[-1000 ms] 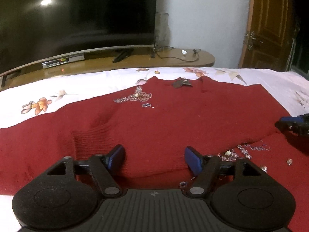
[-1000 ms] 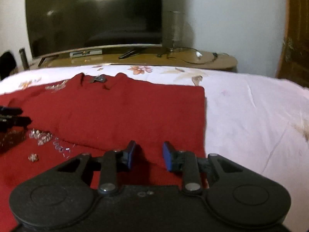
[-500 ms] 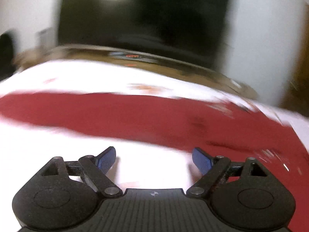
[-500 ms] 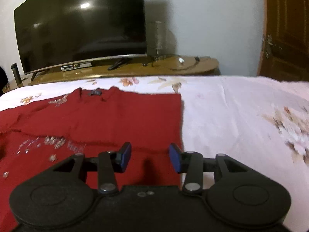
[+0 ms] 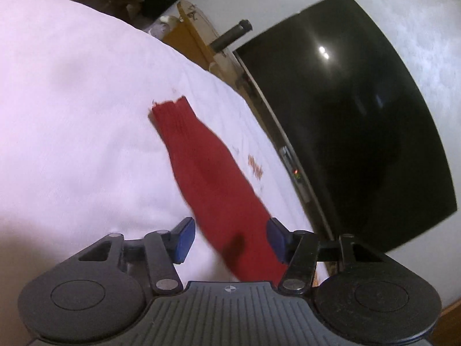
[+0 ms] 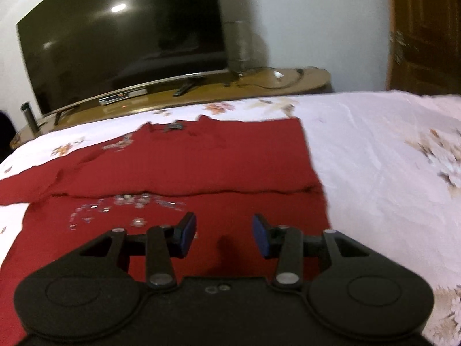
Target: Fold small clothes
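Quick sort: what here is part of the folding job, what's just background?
Job: red sweater, its sleeve, left gripper and right gripper, jaws open on both.
Background: bed sheet, TV, wooden stand, door.

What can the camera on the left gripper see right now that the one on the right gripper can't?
Only the left wrist view shows the red sweater's long sleeve stretched out across the white bedsheet to its ribbed cuff, running between the open fingers of the left gripper.

Only the right wrist view shows the sweater's folded body, its sparkly beadwork, the wooden door and the open right gripper above the cloth.

Both show the dark television, the floral sheet and red knit.
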### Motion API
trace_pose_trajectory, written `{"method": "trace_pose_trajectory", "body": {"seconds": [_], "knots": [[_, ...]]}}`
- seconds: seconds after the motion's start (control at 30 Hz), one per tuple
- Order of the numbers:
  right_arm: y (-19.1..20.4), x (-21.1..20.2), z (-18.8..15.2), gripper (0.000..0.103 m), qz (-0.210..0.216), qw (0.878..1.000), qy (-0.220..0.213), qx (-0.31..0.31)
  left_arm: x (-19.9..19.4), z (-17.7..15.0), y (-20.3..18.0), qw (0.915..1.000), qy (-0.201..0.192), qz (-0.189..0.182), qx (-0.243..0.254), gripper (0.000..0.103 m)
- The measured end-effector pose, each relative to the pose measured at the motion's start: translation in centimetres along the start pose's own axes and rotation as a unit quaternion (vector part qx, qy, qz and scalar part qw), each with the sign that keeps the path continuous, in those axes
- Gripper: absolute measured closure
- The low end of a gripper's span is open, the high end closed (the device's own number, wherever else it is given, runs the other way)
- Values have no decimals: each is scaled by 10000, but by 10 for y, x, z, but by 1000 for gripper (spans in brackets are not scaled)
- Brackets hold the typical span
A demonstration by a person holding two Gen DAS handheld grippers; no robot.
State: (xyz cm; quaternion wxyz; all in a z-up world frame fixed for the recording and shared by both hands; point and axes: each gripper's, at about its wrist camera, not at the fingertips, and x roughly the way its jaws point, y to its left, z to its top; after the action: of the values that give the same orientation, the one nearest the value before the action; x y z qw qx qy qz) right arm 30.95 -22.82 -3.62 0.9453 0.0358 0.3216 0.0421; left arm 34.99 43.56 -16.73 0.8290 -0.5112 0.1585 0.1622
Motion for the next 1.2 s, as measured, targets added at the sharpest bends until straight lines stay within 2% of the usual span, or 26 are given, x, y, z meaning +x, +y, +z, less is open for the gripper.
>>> {"method": "trace_pose_trajectory", "body": {"seconds": [0.2,0.27,0.3,0.33,0.37,0.43,0.57,0.63,0.77,0.9,1.0,1.1,1.2], "knots": [[21,-9,6,60,31,9997,-121,-213,27,8,-10,9998,48,112,138,49],[21,-10,6,60,4,9998,-119,-166,31,12,-12,9994,62,246,224,59],[20,-10,6,60,-10,9998,-116,-136,34,15,-12,9989,83,345,300,73],[18,-11,6,60,-14,9999,-123,-102,37,17,-10,9983,120,447,341,93],[17,-12,5,60,-12,9999,-133,-49,40,19,-9,9976,167,562,369,96],[12,-14,4,60,-23,9999,-142,46,38,21,-17,9972,115,474,565,98],[-1,-17,2,60,-51,9995,-191,249,41,1,-75,9886,149,10,1498,98],[-8,-17,1,60,-62,9992,-191,346,46,-21,-115,9790,272,-317,1996,98],[-22,-16,-2,60,-55,9980,-202,590,58,-87,-197,9501,668,-928,2903,98],[-37,-20,-4,60,-79,9972,-235,704,70,-174,-264,9092,1194,-1406,3731,98],[-54,-27,-6,60,-138,9962,-270,821,85,-240,-294,8797,1599,-1529,4210,98],[-74,-34,-6,60,-215,9945,-286,979,93,-299,-307,8571,2003,-1580,4475,98],[-93,-39,-6,60,-252,9922,-265,1195,96,-346,-306,8380,2342,-1442,4713,98]]}}
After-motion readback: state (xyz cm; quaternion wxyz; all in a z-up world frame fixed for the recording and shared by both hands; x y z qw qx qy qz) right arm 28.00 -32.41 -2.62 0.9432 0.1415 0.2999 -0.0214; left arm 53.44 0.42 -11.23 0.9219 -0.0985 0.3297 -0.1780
